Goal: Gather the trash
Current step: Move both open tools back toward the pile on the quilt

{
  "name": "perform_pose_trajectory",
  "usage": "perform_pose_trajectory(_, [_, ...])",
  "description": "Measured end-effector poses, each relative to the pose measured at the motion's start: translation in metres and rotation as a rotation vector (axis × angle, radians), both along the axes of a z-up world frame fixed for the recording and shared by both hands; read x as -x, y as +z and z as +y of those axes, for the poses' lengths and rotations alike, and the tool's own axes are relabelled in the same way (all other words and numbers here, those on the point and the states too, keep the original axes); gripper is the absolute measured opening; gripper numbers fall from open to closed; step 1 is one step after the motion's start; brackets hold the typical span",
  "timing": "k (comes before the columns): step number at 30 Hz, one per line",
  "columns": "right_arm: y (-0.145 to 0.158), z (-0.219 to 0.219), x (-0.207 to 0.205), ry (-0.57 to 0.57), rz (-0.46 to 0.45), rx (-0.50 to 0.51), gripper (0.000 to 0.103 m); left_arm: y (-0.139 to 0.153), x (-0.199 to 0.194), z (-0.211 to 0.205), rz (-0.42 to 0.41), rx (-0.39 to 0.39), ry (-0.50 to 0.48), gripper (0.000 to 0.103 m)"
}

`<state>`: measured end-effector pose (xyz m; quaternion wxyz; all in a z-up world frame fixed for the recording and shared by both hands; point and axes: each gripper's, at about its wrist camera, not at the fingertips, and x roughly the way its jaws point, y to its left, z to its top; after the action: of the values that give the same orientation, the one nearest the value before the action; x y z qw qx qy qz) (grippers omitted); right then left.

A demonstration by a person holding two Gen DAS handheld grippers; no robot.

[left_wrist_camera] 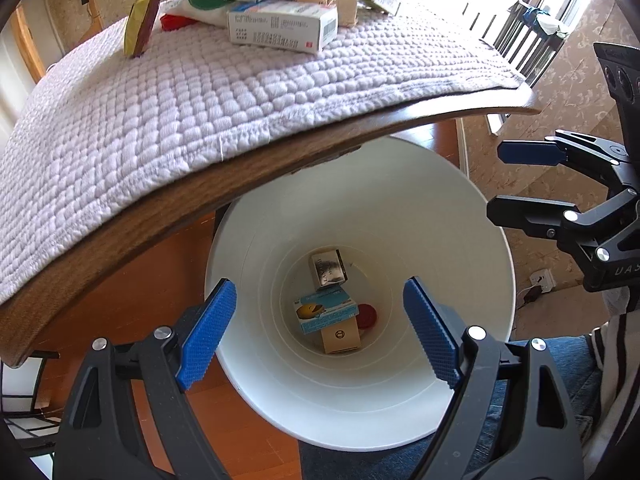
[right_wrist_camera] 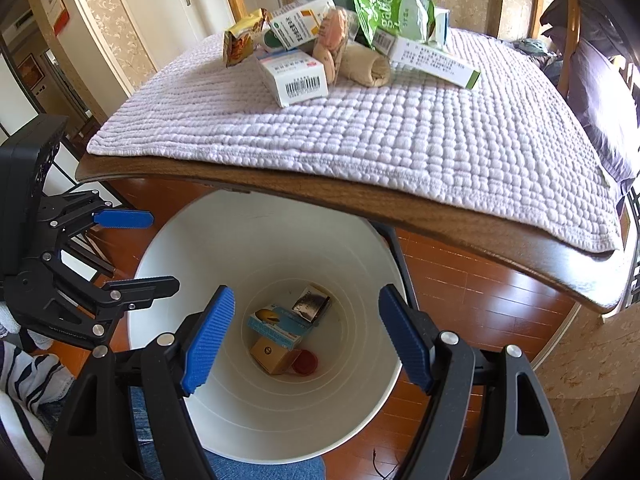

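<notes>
A white bin [left_wrist_camera: 400, 200] [right_wrist_camera: 240, 248] stands on the floor, partly under the table edge [left_wrist_camera: 240, 184]. At its bottom lie a blue box [left_wrist_camera: 326, 312] [right_wrist_camera: 276, 324], a silver box [left_wrist_camera: 328, 268], a brown box [right_wrist_camera: 272, 356] and a red lid [left_wrist_camera: 367, 316]. Both grippers hover over the bin mouth, side by side. My left gripper [left_wrist_camera: 320, 332] [right_wrist_camera: 164, 250] is open and empty. My right gripper [right_wrist_camera: 306, 336] [left_wrist_camera: 496, 182] is open too, nothing between its pads. More trash is piled on the table: medicine boxes [left_wrist_camera: 284, 26] [right_wrist_camera: 296, 76], a green bag [right_wrist_camera: 384, 8], a yellow wrapper [left_wrist_camera: 140, 20].
A quilted pale cloth [right_wrist_camera: 400, 132] covers the wooden table, with a beige roll [right_wrist_camera: 366, 66] in the pile. The floor [right_wrist_camera: 480, 288] is reddish wood. The person's jeans [right_wrist_camera: 260, 468] and striped sleeve [right_wrist_camera: 28, 376] are close to the bin. A wall socket [left_wrist_camera: 542, 280] sits low at the right.
</notes>
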<state>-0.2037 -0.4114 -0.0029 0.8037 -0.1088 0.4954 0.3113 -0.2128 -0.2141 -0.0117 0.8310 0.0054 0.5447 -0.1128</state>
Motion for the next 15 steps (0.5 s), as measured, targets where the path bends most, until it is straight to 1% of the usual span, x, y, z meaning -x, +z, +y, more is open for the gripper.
perform_pose_trajectory(4, [0.015,-0.005,0.001,-0.004,-0.029,-0.012,0.074,0.021,0.001,-0.002,-0.032,0.004,-0.008,0.087])
perform_pose_trajectory(5, [0.019,-0.007,0.001,-0.005,-0.037,-0.017,0.075,0.023,0.000,-0.003,-0.042,0.008,-0.008,0.087])
perform_pose_trajectory(7, [0.028,-0.009,0.002,-0.008,-0.059,-0.027,0.076,0.037,0.001,-0.002,-0.073,0.018,-0.009,0.087])
perform_pose_trajectory(10, [0.045,-0.012,0.002,-0.014,-0.106,-0.051,0.082,0.059,0.001,0.001,-0.136,0.030,0.008,0.087])
perform_pose_trajectory(12, [0.056,-0.015,-0.001,-0.028,-0.140,-0.076,0.089,0.075,0.000,0.006,-0.175,0.053,0.031,0.094])
perform_pose_trajectory(13, [0.063,-0.018,-0.002,-0.038,-0.164,-0.089,0.096,0.080,-0.002,0.008,-0.194,0.065,0.043,0.099])
perform_pose_trajectory(14, [0.069,-0.017,-0.004,-0.046,-0.184,-0.102,0.099,0.086,-0.004,0.011,-0.216,0.076,0.055,0.099])
perform_pose_trajectory(15, [0.075,-0.017,-0.005,-0.056,-0.207,-0.113,0.099,0.091,-0.006,0.014,-0.236,0.088,0.066,0.100])
